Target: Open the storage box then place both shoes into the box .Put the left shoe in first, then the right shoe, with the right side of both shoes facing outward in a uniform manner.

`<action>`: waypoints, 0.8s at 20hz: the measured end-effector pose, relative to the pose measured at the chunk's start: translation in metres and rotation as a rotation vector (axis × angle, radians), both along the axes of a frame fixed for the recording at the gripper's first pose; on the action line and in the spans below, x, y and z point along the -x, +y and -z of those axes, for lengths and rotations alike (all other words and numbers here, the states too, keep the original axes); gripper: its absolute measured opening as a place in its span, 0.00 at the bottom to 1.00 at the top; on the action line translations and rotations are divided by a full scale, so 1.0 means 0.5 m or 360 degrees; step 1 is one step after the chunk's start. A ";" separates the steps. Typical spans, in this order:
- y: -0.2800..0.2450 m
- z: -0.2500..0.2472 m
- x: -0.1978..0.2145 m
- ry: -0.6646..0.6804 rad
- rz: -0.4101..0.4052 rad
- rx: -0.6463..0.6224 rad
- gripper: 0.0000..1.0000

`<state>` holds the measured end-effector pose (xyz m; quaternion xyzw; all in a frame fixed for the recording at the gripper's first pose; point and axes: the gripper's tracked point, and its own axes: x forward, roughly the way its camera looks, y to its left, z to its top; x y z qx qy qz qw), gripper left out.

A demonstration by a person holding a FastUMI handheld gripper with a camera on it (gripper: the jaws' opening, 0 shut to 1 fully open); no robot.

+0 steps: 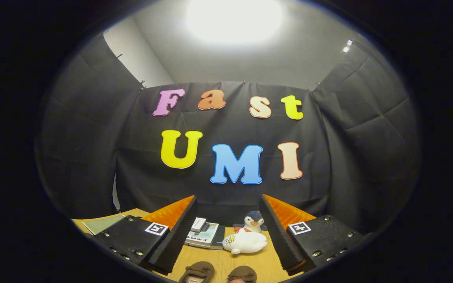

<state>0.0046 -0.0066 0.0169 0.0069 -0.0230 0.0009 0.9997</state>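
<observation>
We see the table (218, 263) as a narrow strip of pale wood, with the booth's dark cloth wall (92, 157) rising behind its far edge and folding round on both sides. Starting at the left, a flat green sheet or folder (100, 224) lies near the table's left corner, partly hidden behind the left finger (171, 232). Our gripper (226, 232) is held with its fingers spread wide, and nothing is clamped between them; the gap frames the whole middle of the table. In that gap, just beside the left finger, a small stack of books (205, 235) sits with a pale box on top, set back toward the far edge. Right of the books a white plush toy (246, 242) lies on its side, and a penguin toy (253, 222) stands just behind it, close to the wall. Bare wood runs between the books and the white toy, and more lies between these things and us. Nearest us, between the fingers at the table's near edge, we see the tops of two brown shoes (219, 273) side by side, apart by a small gap, both cut off so we cannot tell their full shape or which way they face. The right finger (279, 232) stands clear of the toys, with a thin band of table beyond it before the cloth begins.
</observation>
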 end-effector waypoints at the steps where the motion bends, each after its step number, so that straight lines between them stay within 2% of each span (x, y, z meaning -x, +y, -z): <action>1: 0.002 -0.001 0.001 -0.0001 -0.0004 -0.0004 0.95; 16: 0.021 -0.006 0.027 -0.0030 -0.0054 -0.0092 0.95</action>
